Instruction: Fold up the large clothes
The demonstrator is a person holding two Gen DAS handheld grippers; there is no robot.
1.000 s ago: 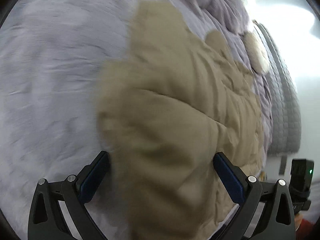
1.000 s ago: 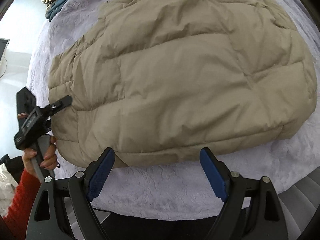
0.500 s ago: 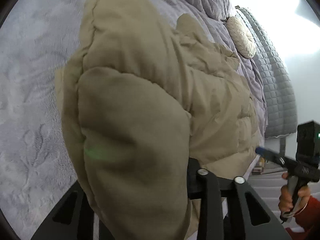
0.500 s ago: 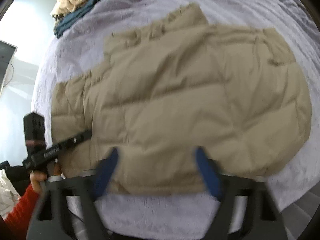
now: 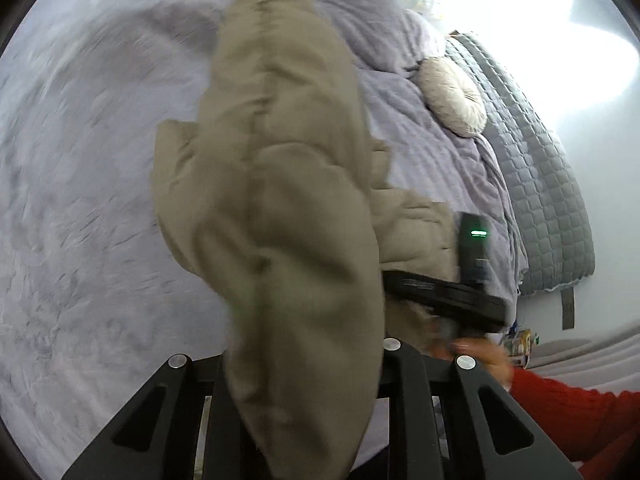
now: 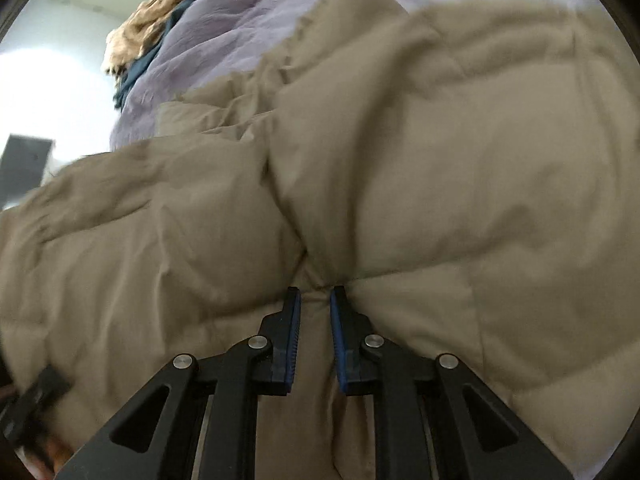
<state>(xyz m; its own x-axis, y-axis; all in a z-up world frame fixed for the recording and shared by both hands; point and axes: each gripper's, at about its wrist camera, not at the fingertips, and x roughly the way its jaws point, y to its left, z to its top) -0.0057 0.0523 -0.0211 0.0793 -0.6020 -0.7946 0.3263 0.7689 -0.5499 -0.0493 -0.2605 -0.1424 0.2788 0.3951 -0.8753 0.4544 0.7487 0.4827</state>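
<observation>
Gripping the tan puffer jacket (image 6: 440,160) with our right gripper (image 6: 315,304), blue pads (image 6: 294,332) pinched onto a bunched fold near its edge. Our left gripper (image 5: 304,364) has jacket fabric (image 5: 280,220) draped up between its arms, fingertips buried, so clamped on it as far as we see. Jacket lies on the lavender bedspread (image 5: 80,160), one side lifted. Round cushion (image 5: 452,96) near grey quilted headboard (image 5: 548,184). Clothes pile (image 6: 148,28) at bed's far corner.

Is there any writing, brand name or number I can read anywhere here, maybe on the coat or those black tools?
No text can be read.
Right gripper: faint pale marks on its black body, too blurred to read.
Its camera block shows only a green light, no words.
Beige puffer jacket: no label or logo shows.
</observation>
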